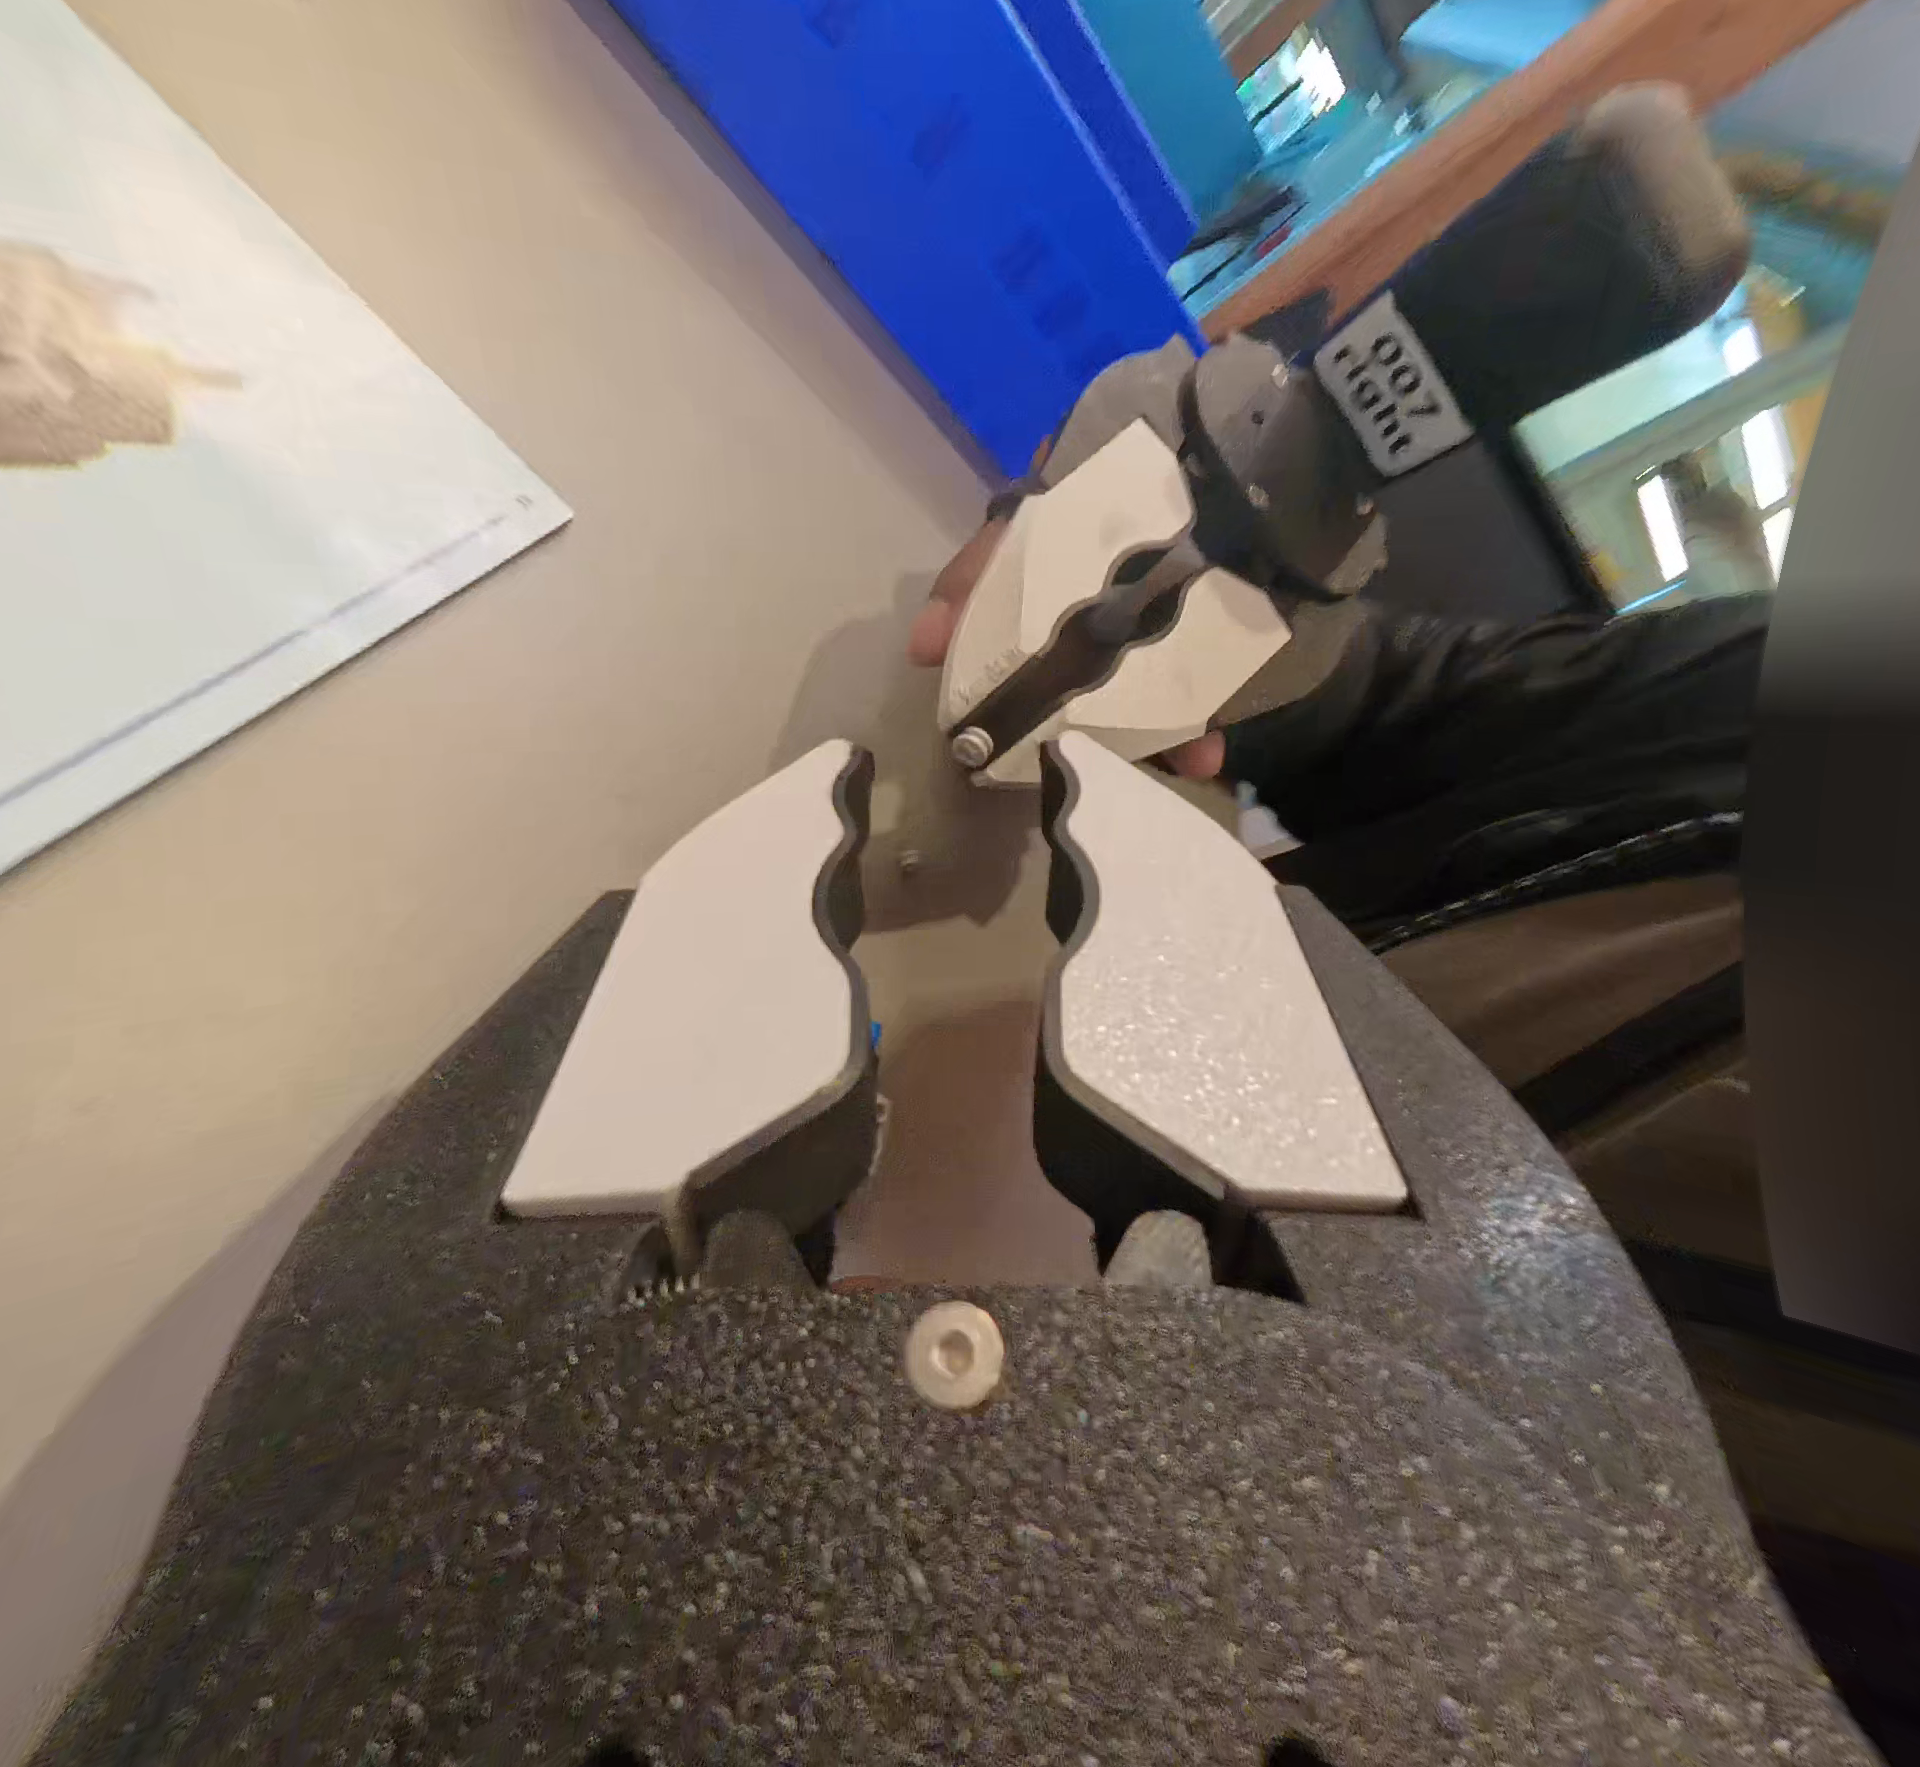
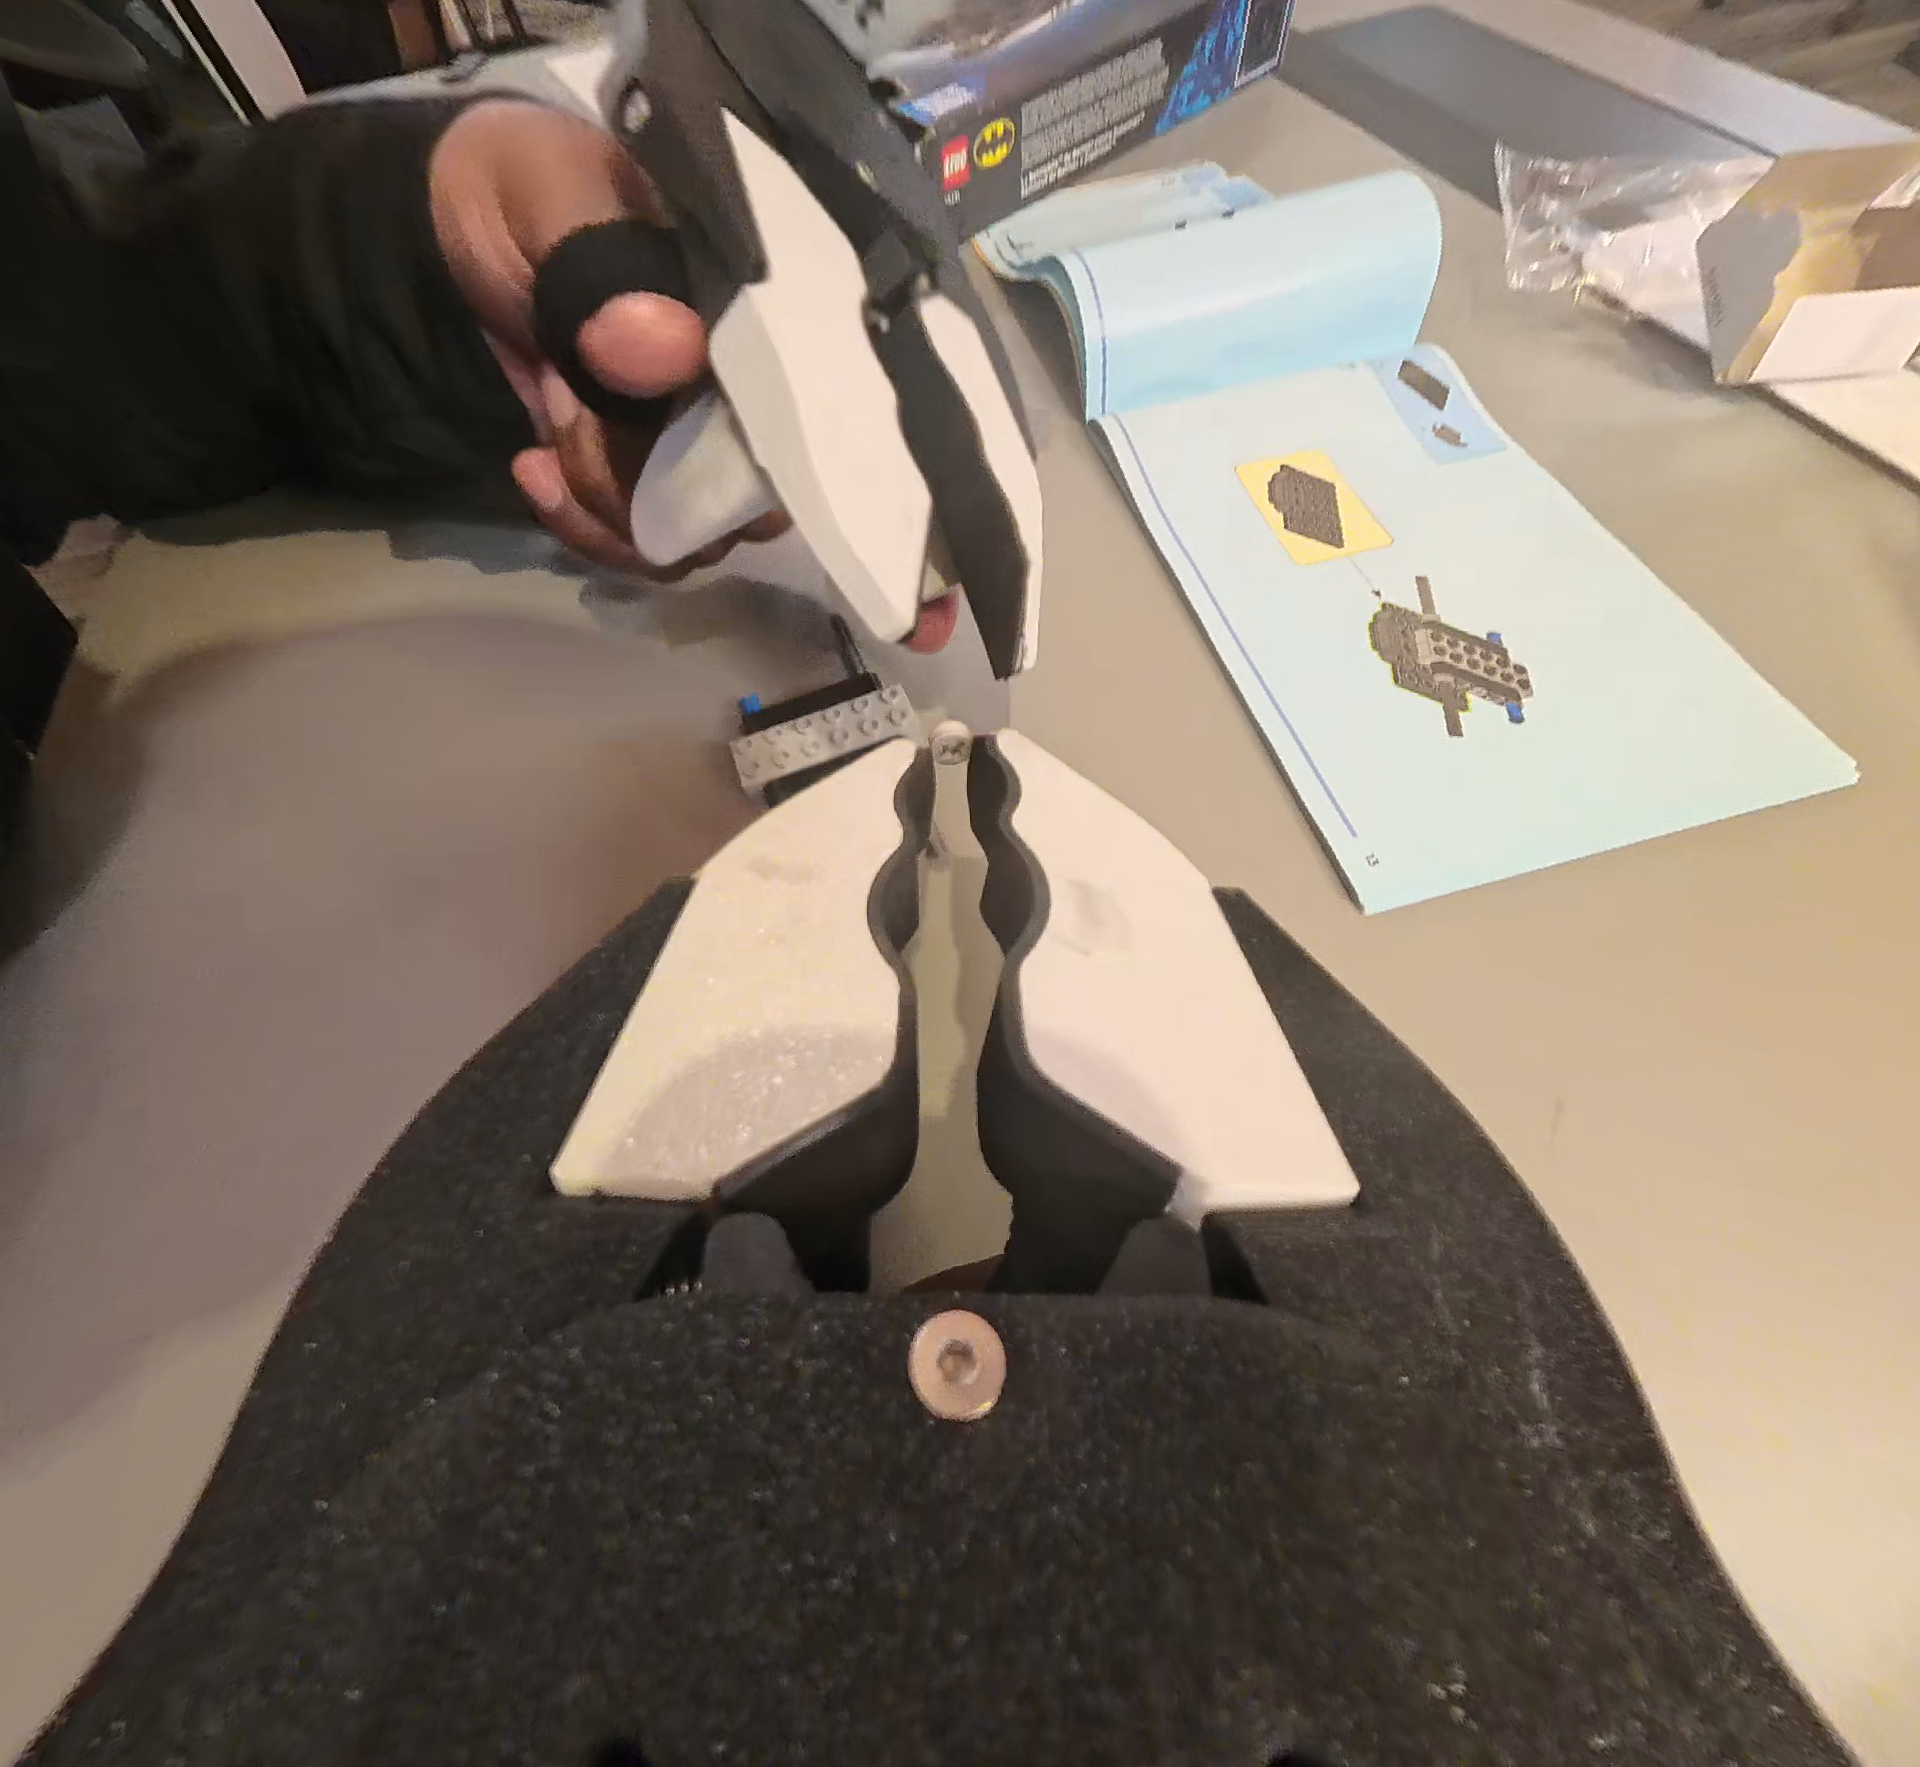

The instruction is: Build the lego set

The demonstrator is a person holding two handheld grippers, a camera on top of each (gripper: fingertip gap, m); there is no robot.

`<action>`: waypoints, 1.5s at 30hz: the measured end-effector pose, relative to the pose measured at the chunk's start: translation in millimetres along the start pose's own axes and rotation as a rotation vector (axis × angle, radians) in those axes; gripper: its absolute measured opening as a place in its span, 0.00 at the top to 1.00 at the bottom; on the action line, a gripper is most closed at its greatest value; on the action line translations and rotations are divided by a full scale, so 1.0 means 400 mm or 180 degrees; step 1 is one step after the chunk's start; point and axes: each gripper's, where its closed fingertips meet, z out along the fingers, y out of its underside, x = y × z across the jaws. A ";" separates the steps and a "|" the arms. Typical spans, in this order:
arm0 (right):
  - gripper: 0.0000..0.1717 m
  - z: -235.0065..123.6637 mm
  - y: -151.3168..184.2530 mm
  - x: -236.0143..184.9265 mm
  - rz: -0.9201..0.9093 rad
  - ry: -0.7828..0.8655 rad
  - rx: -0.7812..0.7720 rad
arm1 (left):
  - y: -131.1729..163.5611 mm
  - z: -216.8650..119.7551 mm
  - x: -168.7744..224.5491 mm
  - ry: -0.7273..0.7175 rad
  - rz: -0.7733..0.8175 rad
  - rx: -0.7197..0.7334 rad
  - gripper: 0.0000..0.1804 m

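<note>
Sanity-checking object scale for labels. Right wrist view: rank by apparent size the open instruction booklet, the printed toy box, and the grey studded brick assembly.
1. Open instruction booklet, largest.
2. Printed toy box, smaller, but it lies farther back and the left gripper covers part of it, so 1 against 2 is unsure.
3. Grey studded brick assembly, clearly smallest.

An open instruction booklet (image 2: 1455, 595) is seen at two o'clock. A printed box (image 2: 1101, 55) and crumpled clear bag (image 2: 1600, 200) are laid beyond it on the table (image 2: 1558, 1094).
</note>
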 end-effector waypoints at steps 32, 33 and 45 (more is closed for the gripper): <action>0.96 -0.018 -0.053 -0.005 -0.0289 0.0141 0.0480 | -0.008 0.020 0.045 0.0847 -0.1016 0.0261 0.92; 0.96 -0.018 -0.054 -0.006 -0.0294 0.0141 0.0482 | -0.009 0.020 0.046 0.0859 -0.1018 0.0265 0.92; 0.96 -0.017 -0.052 -0.004 -0.0458 0.0238 0.0458 | -0.010 0.021 0.052 0.0957 -0.1042 0.0313 0.96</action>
